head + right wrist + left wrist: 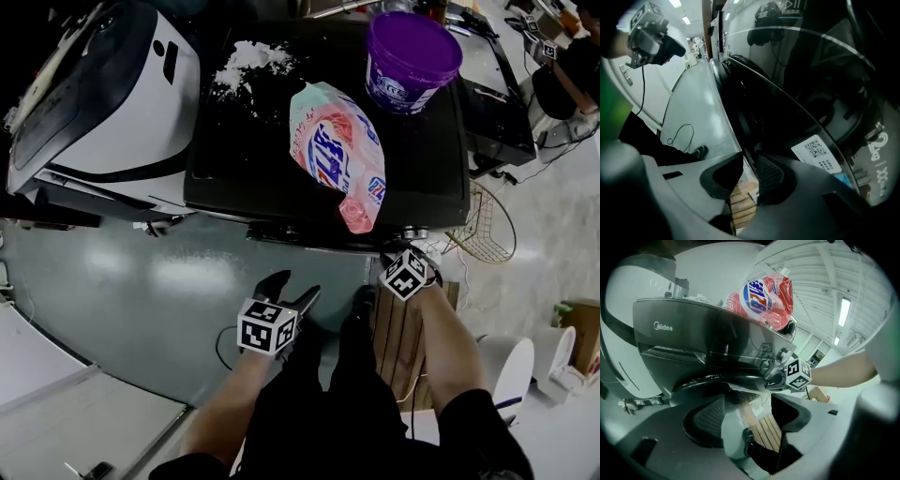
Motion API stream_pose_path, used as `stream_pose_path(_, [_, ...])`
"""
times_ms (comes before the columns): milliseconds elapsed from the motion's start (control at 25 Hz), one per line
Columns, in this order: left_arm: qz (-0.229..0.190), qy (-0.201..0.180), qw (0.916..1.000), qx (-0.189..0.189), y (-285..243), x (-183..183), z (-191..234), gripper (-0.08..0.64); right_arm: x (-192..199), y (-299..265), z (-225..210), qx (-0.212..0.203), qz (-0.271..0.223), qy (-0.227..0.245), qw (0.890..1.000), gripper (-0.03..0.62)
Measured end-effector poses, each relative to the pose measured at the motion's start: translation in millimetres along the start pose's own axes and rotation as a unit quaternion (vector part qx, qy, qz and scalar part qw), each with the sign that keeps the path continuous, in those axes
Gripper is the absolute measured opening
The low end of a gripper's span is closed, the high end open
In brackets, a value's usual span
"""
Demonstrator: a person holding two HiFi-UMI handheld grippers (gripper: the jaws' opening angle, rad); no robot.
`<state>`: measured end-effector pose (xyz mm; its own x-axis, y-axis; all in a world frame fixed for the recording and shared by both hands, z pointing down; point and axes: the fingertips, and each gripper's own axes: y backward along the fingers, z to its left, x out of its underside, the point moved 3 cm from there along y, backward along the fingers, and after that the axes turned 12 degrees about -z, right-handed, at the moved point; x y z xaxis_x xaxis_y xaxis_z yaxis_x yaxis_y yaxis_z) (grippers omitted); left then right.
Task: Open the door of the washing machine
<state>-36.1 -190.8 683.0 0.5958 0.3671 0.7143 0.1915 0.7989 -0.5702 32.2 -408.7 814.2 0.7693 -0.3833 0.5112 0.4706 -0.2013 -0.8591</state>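
My right gripper [749, 174] looks pinched on the rim of the door [797, 108], at the washing machine's [239, 155] front right corner. I'd pull steadily outward, following the hinge arc. The left gripper [747, 402] hangs spread and empty.

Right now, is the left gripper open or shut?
Open. In its own view the left gripper has its jaws well apart, gripping nothing.

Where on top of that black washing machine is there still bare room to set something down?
The front-left part of the washing machine top is bare, between the spilled white powder and the detergent bag. A smaller patch lies in front of the purple tub, right of the bag. The middle and back right are crowded.
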Motion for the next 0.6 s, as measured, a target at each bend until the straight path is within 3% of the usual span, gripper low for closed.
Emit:
stream_pose_path(200, [-0.015,-0.005,0.9999,-0.004,4.6,-5.4,7.0,0.316,27.8,5.3,78.8,-0.132,0.011,0.038,0.99,0.103])
stream_pose_path(360, [-0.018,-0.009,0.9998,-0.004,10.8,-5.5,9.1,0.314,37.5,10.9,120.7,-0.123,0.008,0.007,0.992,0.104])
stream_pose_path(600, [-0.022,-0.013,0.9997,0.001,23.8,-7.3,3.0,0.314,39.1,17.4,149.8,-0.103,0.004,-0.054,0.993,0.103])
